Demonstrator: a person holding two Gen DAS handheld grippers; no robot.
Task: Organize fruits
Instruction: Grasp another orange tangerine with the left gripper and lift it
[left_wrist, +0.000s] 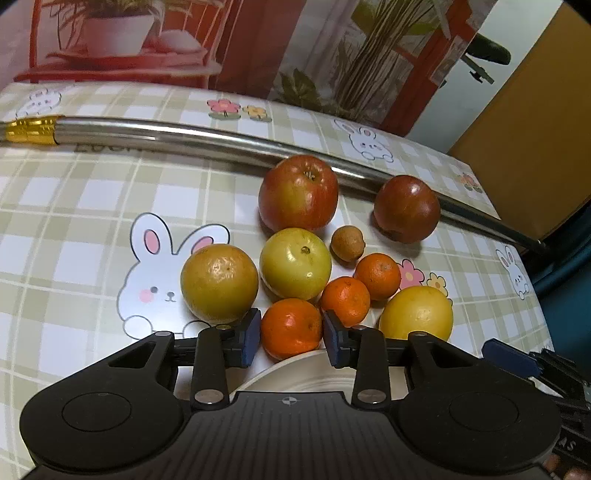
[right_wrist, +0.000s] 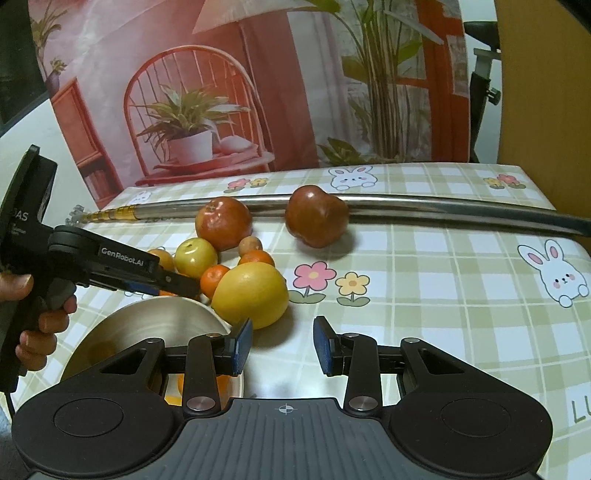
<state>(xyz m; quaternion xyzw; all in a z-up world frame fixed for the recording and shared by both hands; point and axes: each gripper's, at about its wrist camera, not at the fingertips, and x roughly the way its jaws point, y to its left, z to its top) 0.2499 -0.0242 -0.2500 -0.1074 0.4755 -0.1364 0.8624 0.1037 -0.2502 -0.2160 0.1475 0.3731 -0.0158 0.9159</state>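
In the left wrist view my left gripper is shut on a small mandarin, both blue pads against its sides, just over the far rim of a steel bowl. Beyond it lie two more mandarins, a yellow citrus, a yellow-green fruit, a dull orange, a small brown fruit and two red apples. In the right wrist view my right gripper stands open over bare cloth beside the bowl, nothing between its pads. Something orange lies inside the bowl.
A long metal rod with a gold end lies across the table behind the fruit. The checked bunny tablecloth stretches to the right. A person's hand holds the left gripper. A printed backdrop stands at the table's far edge.
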